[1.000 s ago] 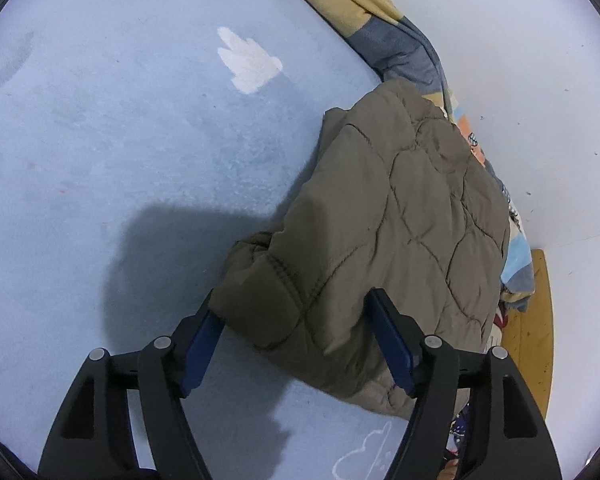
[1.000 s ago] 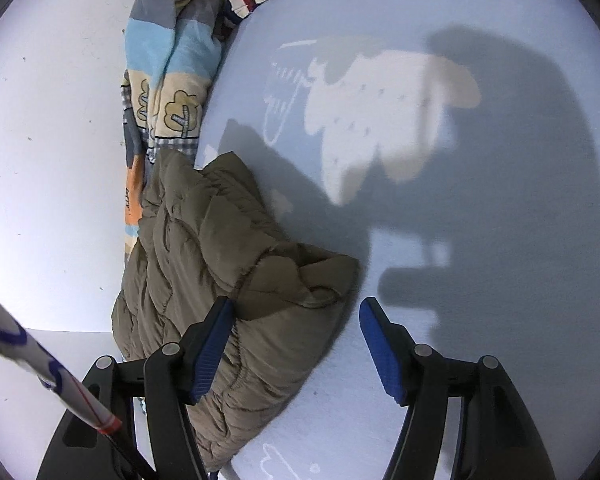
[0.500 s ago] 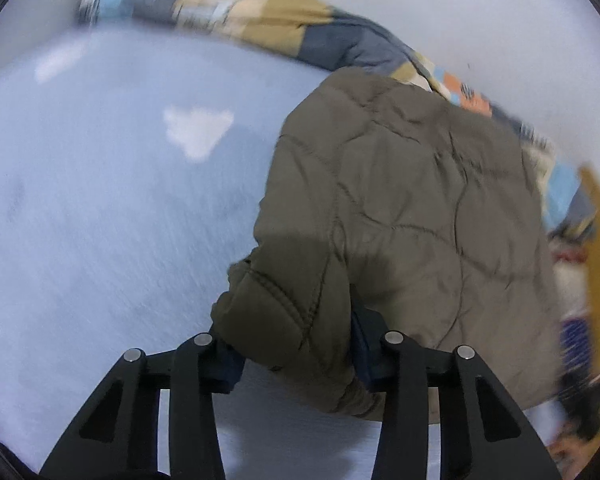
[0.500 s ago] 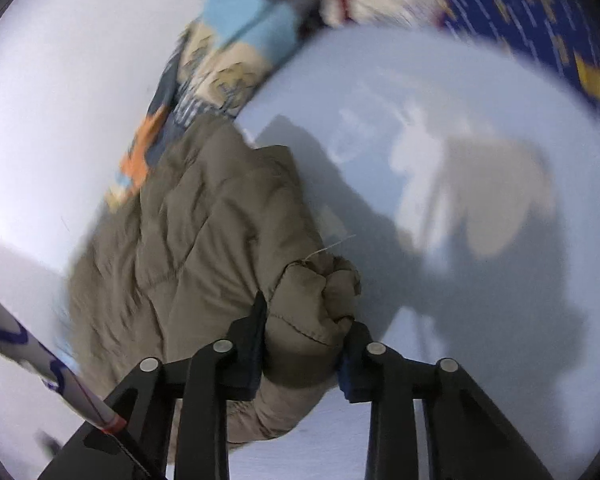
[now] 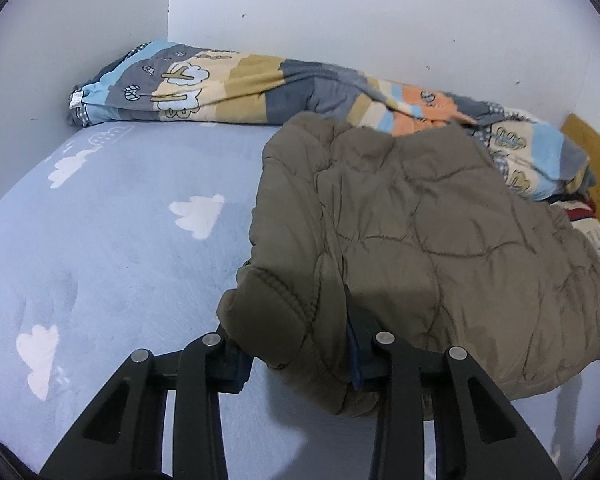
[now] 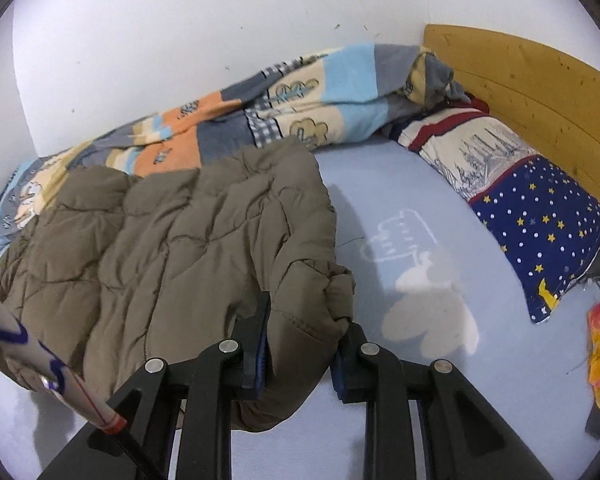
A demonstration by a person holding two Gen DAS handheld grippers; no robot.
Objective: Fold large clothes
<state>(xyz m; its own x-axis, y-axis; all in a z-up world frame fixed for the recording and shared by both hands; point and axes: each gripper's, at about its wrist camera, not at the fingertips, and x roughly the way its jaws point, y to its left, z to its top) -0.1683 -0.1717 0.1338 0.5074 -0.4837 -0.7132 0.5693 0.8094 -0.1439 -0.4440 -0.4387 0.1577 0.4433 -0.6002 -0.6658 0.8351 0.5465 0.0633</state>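
Olive-brown quilted jacket (image 5: 412, 216) lies puffy on the light blue sheet (image 5: 112, 248), its far edge against the patchwork blanket (image 5: 260, 84). Both grippers point downward, jaws just closing: left gripper (image 5: 296, 354) clamps one near corner, right gripper (image 6: 300, 344) clamps the other.
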